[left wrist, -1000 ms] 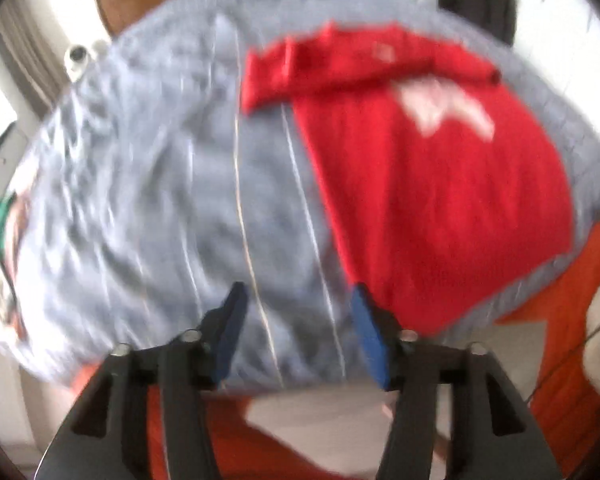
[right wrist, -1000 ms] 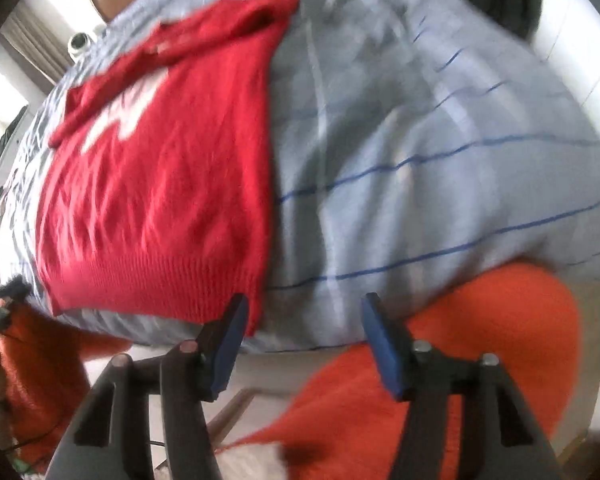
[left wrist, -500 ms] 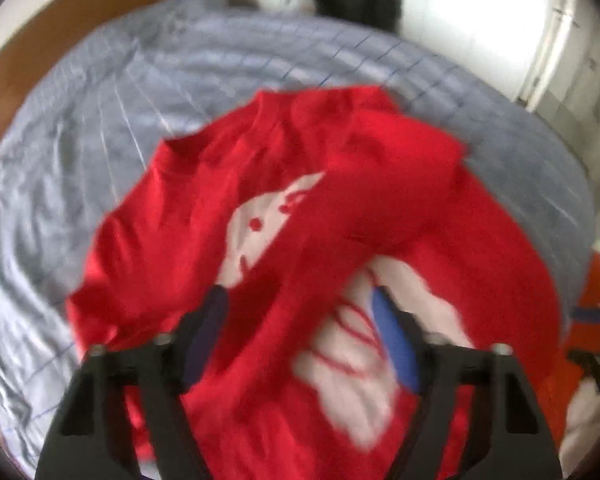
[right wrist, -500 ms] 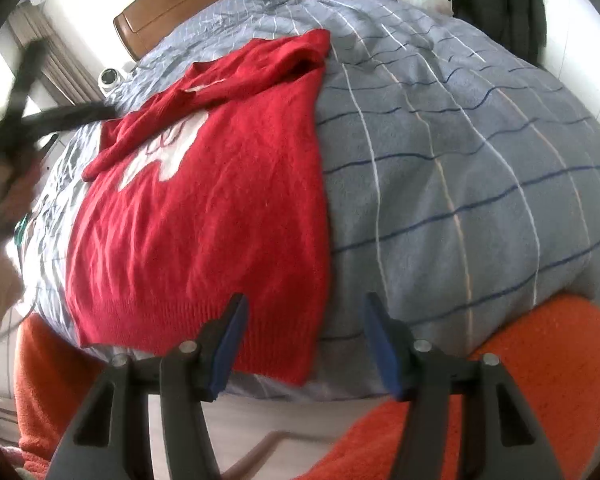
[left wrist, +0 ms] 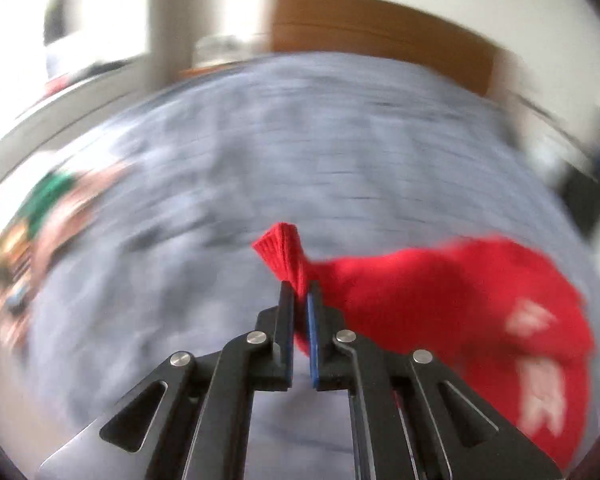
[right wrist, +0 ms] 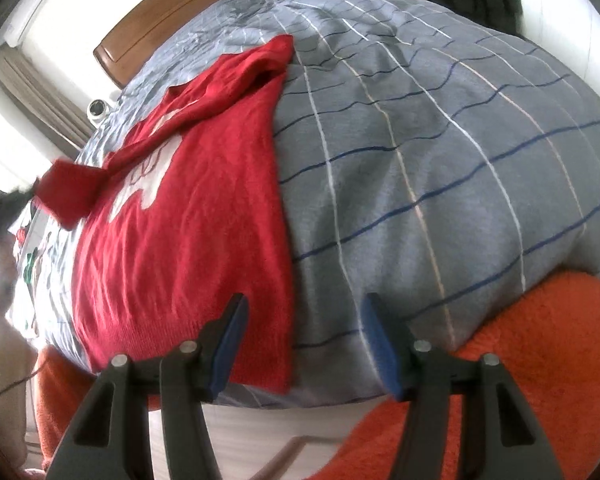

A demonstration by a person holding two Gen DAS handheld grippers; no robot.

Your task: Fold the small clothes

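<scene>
- Nearest in the right wrist view, the right gripper hangs with its blue-padded jaws standing wide and nothing between them, poised above the near right hem corner of the red knitted sweater with a white chest motif.
- The sweater lies flat along the left part of the grey quilted bedspread with thin blue and white check lines; an orange fluffy rug shows below the near edge of the bed.
- At the sweater's left, the left gripper has just closed its jaws and now pinches the ribbed red sleeve cuff, lifted clear of the bedspread.
- Farthest, a brown wooden headboard closes the scene.
- The step in hand appears to be the sleeve fold.
- Next, the cuff probably needs carrying across the chest and laying flat, kept taut enough not to drag the body; the right gripper seems placed to steady or take the hem.
</scene>
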